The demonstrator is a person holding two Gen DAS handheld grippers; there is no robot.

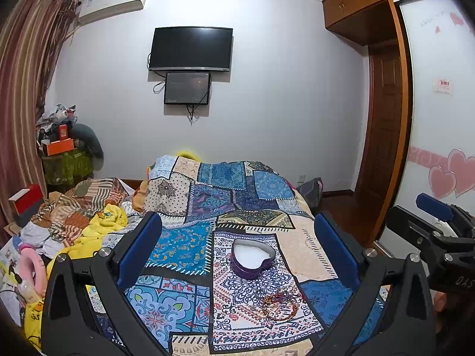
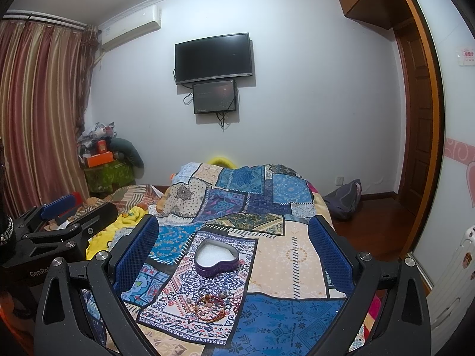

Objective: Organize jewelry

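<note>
A purple heart-shaped box with a white lining stands open on the patchwork quilt; it also shows in the right wrist view. A small tangle of bracelets and beads lies on the quilt in front of the box, also seen in the right wrist view. My left gripper is open and empty, held above the quilt with box and jewelry between its blue fingers. My right gripper is open and empty, likewise above them. Each gripper shows at the edge of the other's view.
The quilt covers a bed. Crumpled blankets and yellow cloth lie on its left side. A cluttered stand is by the curtain. A TV hangs on the far wall. A wardrobe and door are right.
</note>
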